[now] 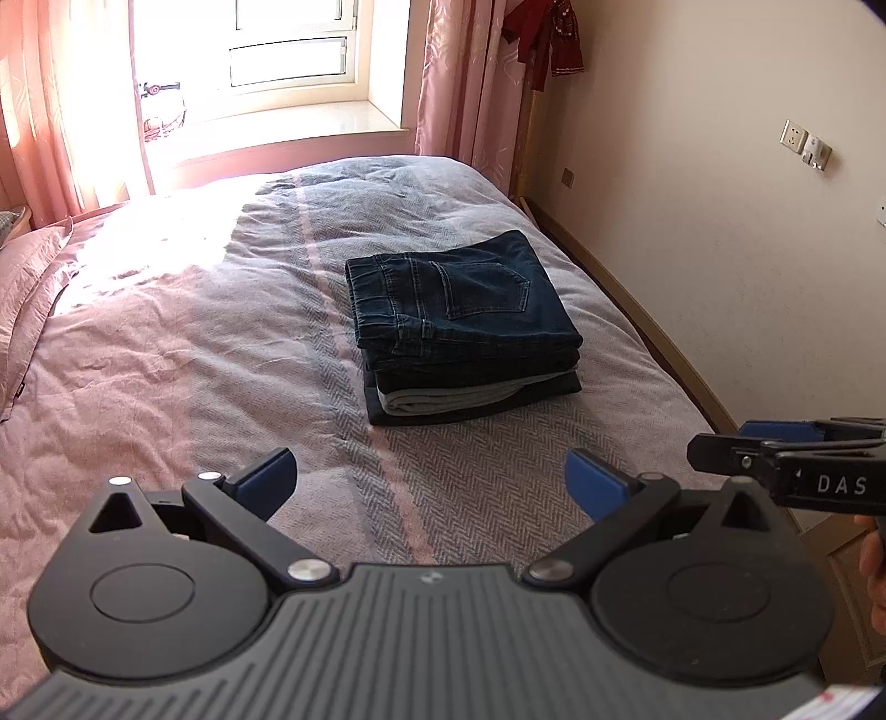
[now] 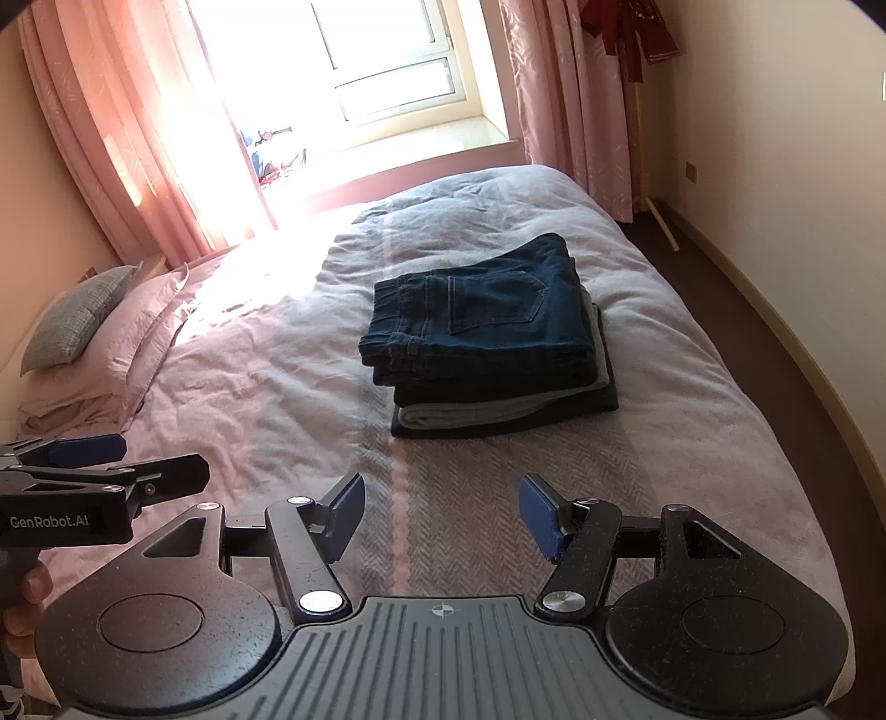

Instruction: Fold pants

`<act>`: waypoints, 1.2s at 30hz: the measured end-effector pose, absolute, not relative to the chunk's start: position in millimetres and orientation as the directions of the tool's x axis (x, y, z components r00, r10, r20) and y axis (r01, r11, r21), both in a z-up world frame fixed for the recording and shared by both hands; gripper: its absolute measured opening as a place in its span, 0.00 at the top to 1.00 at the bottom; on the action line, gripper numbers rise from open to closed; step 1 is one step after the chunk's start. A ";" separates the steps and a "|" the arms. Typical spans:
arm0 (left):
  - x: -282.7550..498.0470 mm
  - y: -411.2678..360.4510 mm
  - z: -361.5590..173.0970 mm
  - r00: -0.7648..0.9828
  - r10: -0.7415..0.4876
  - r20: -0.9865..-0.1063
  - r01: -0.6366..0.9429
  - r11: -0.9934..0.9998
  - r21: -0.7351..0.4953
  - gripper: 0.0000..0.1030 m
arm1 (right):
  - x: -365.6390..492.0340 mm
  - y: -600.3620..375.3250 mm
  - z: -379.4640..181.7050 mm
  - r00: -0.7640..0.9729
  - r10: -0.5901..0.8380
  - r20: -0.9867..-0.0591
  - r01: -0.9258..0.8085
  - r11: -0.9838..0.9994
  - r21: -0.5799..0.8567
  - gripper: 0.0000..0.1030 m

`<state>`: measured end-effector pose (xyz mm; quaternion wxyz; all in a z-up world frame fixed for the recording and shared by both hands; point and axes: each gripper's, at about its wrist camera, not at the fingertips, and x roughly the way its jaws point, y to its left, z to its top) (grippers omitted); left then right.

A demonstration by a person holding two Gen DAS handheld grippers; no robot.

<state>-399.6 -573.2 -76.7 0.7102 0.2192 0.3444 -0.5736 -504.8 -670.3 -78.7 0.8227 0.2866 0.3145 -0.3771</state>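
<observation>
Jaws wide and empty on both my grippers [image 1: 429, 487] [image 2: 440, 512]; folded jeans [image 1: 462, 310] look soft, heavy, best lifted underneath.

Sunlight floods through the window [image 1: 288, 50] between pink curtains [image 1: 55, 111] onto the bed [image 1: 166, 360] beside a cream wall [image 1: 720, 249]

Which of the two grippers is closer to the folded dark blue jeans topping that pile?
Right, by a hair. Both the right gripper and left gripper hang open short of the folded dark blue jeans, side by side; the pile looks slightly bigger from the right one.
</observation>
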 end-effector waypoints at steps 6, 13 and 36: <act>-403.8 -577.5 -83.1 0.095 -0.648 -0.756 0.965 0.247 -0.090 0.01 | -508.5 -670.7 -82.2 0.511 -0.435 -0.742 0.803 0.550 0.230 0.43; -405.8 -585.4 -89.9 0.100 -0.630 -0.770 0.963 0.257 -0.086 0.01 | -509.9 -677.5 -85.3 0.507 -0.427 -0.749 0.800 0.556 0.225 0.43; -418.1 -624.3 -100.9 0.114 -0.600 -0.792 0.960 0.271 -0.066 0.01 | -510.4 -717.4 -101.3 0.506 -0.375 -0.777 0.785 0.574 0.234 0.43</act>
